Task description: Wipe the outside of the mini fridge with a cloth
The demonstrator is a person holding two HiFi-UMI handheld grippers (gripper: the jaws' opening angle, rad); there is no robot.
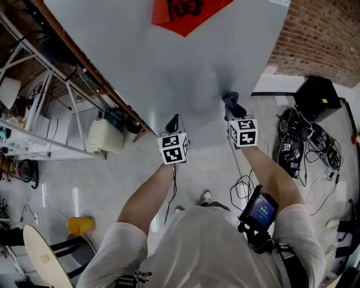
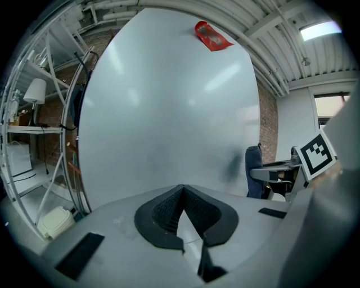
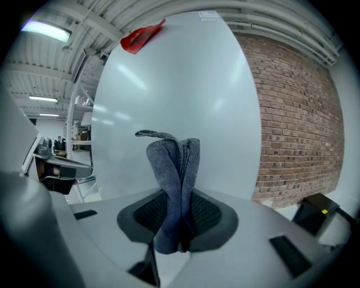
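Right gripper (image 3: pixel 180 222) clamped on cloth (image 3: pixel 174 169), clear only in my right gripper view. Left gripper (image 2: pixel 183 211) jaws together, empty. Head view: cloth against or just off fridge (image 1: pixel 185 62), frame centre. Red sticker (image 1: pixel 188 11) at top, character cropped, unreadable.

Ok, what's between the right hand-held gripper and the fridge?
Only the grey cloth, pinched in the right hand-held gripper and sticking out toward the fridge; nothing else, as the right gripper view shows.
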